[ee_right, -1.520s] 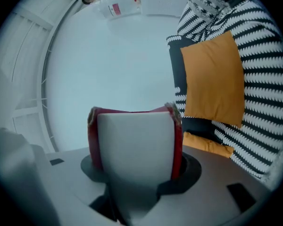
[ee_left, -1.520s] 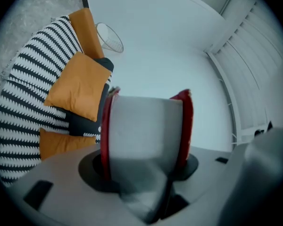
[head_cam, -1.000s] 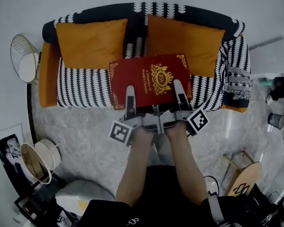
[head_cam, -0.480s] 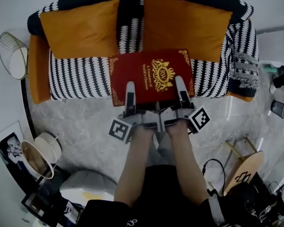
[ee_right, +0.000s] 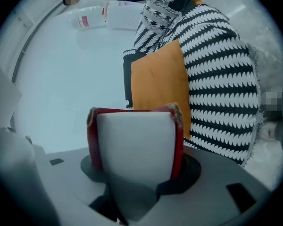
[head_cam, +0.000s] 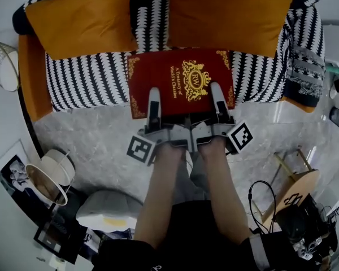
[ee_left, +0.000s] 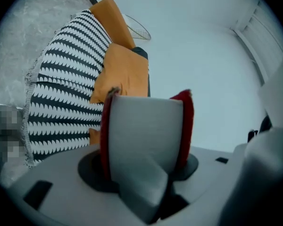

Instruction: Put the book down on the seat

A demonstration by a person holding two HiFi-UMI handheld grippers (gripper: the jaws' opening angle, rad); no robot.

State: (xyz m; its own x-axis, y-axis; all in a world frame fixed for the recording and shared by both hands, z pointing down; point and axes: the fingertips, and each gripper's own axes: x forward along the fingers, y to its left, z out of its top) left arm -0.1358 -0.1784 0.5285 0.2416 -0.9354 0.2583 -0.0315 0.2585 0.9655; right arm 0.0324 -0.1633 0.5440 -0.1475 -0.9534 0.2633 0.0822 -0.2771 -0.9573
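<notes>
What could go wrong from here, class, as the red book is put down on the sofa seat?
1. The left gripper and right gripper clamp the book only along its near edge, so the far end could sag or slip free.
2. That near edge seems to hang past the front of the seat; released here, the book might tip onto the floor.
3. Pushed further back, it could ride up on the orange cushions.

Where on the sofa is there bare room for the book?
The patterned seat is bare left of the book, in front of the left cushion, and in a narrower strip right of it, before the armrest. The back is taken by that cushion and the right cushion.
</notes>
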